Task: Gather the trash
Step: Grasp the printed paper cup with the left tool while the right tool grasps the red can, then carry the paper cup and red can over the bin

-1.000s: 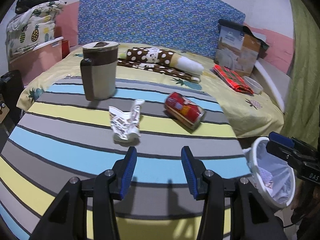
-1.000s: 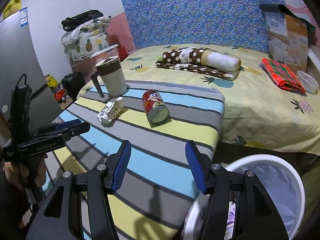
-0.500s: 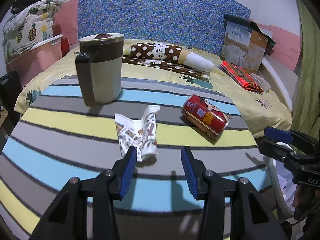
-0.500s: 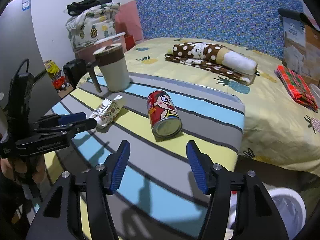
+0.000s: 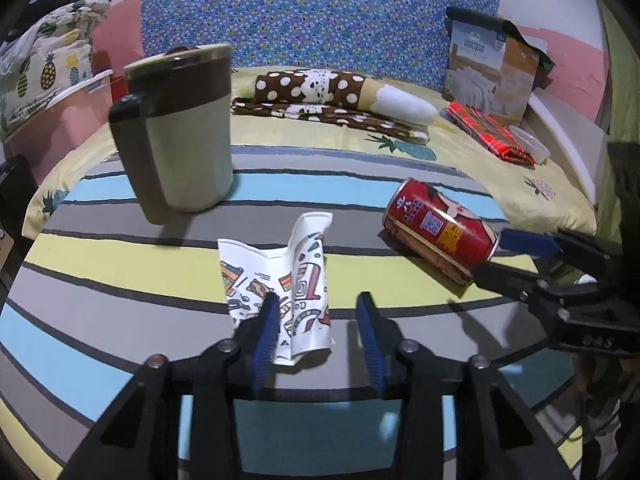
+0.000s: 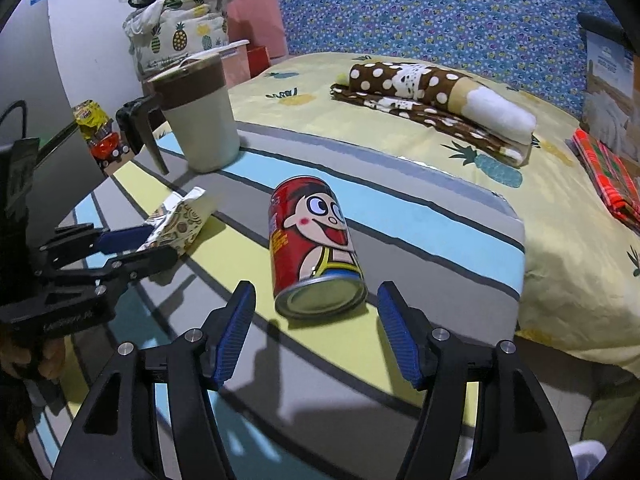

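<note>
Taking the tall beige mug with the brown band and dark handle (image 5: 180,128) as the landmark: it stands upright at the back left of the striped cloth (image 5: 100,256). In front of it and slightly to its right lies the crumpled white printed paper wrapper (image 5: 288,280), flat and creased. The left gripper (image 5: 316,332) has its jaws parted moderately, straddling the wrapper's near end, holding nothing yet. To grip well it likely needs to go lower so both blue pads catch the raised fold, then close firmly, since thin paper may slip. Further right of the mug lies the red cartoon-printed drink can (image 6: 316,248) on its side, base toward the right gripper (image 6: 314,332), whose jaws are spread wide and empty, just short of the can. It should advance squarely so the can cannot roll away
</note>
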### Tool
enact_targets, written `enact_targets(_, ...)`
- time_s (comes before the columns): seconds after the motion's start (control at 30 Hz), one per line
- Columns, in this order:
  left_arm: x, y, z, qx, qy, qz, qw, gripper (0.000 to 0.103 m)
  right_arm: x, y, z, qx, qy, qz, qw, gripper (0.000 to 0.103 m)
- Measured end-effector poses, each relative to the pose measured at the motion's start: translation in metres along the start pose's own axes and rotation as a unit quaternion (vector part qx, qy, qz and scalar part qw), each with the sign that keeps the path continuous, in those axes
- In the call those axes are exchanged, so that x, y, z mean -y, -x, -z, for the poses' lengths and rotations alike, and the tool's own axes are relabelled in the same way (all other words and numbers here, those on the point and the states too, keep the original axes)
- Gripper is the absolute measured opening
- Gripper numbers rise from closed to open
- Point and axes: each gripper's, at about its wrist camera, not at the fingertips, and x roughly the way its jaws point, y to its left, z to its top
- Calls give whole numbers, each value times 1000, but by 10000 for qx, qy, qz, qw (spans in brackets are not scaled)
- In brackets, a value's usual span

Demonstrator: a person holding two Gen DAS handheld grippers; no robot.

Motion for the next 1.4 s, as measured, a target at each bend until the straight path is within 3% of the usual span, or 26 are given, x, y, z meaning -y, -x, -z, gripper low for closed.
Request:
enact_targets(0.2, -2, -2, 1, -40, 7, -25, 10000, 20, 0, -13, -5, -85, -8, 11, 10000, 65)
enact_targets(0.3, -5, 0, 2, -43, 39, 29, 10000, 20, 3, -17, -7, -154, -172, 9, 9997, 64)
enact_targets(0.37, -5, 0, 3, -43, 39, 46, 10000, 20, 3, -14, -7, -115, -274, -57, 9995, 58)
enact_targets(0.9, 13, 43, 21, 168, 93, 283, 9994, 20, -11, 27, 19, -19, -477, -29, 9989, 57)
enact_targets(1.4, 49, 96, 45, 374, -4, 609, 9974, 19, -14, 83, 51, 463, -845, 7, 9953, 55)
